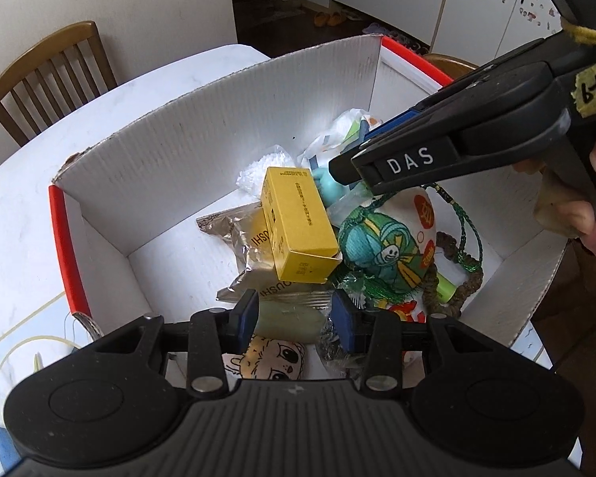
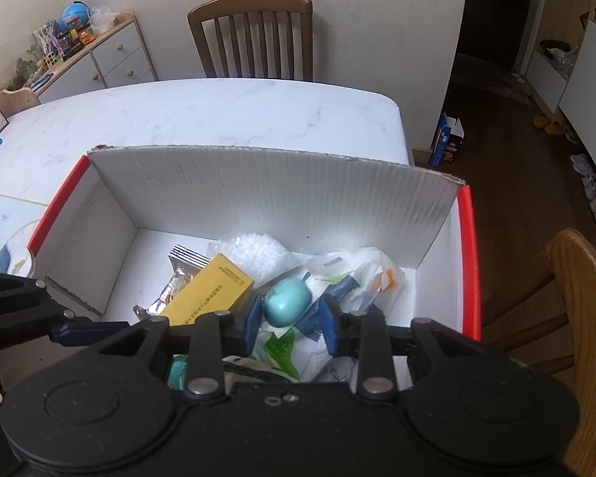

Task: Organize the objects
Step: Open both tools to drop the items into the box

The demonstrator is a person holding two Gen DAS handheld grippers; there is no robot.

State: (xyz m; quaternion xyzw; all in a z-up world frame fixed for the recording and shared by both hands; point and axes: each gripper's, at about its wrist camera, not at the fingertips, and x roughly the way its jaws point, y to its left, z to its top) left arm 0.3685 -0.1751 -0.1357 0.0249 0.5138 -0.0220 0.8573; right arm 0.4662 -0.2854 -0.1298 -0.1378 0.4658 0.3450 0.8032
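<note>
Teal egg-shaped toy (image 2: 288, 307) is lying in the white cardboard box (image 2: 258, 194) beside the yellow carton (image 2: 210, 298) — right gripper (image 2: 289, 324) is straddling it, jaws apart, contact unclear. Left gripper (image 1: 294, 318) is hovering open over the pile.

Print on the yellow box (image 1: 298, 222) too small to read. Silver packet (image 1: 242, 246) half buried under that box, its lettering cut short. Cartoon face (image 1: 274, 357) partly covered by the left gripper (image 1: 294, 314). In the right wrist view, teal egg (image 2: 288, 302) partly masked by the right gripper (image 2: 288, 318); contact not discernible. Corner chair (image 2: 584, 318) cut off by the frame edge.
</note>
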